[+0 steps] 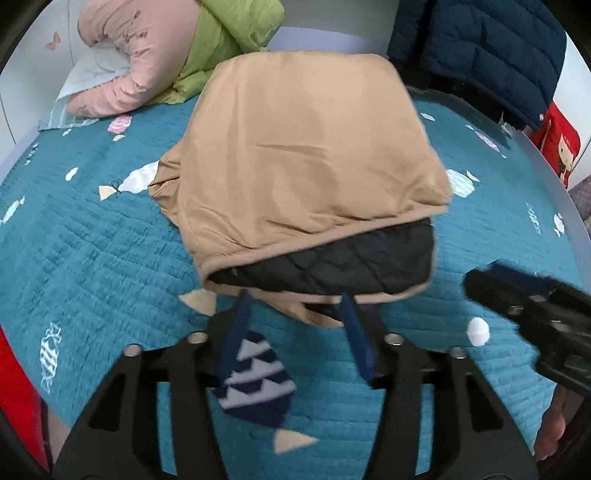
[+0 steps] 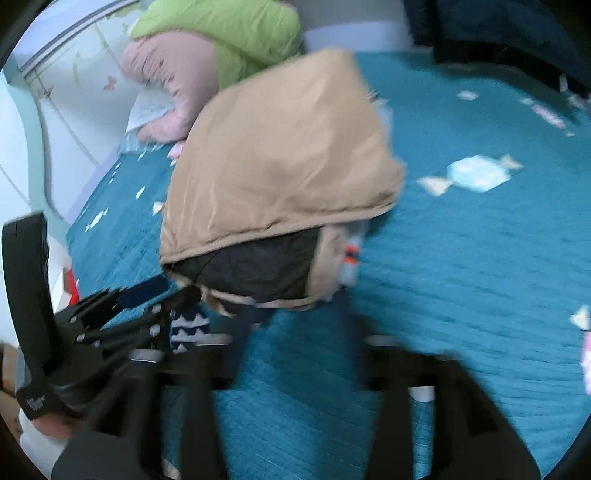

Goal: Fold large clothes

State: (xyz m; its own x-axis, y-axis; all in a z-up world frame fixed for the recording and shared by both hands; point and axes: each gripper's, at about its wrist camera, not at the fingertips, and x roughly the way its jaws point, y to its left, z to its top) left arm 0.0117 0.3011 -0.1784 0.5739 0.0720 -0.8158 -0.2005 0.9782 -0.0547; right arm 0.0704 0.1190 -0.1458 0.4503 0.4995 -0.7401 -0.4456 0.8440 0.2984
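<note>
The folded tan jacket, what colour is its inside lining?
Black, quilted lining, clearest in the left wrist view.

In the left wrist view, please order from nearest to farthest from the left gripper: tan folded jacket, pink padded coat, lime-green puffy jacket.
From the left gripper:
1. Tan folded jacket, directly ahead, centre.
2. Pink padded coat, far left.
3. Lime-green puffy jacket, behind it, at the top.

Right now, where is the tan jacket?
The tan jacket lies folded on the teal bedspread, centre of both views, before the pink and green clothes.
</note>
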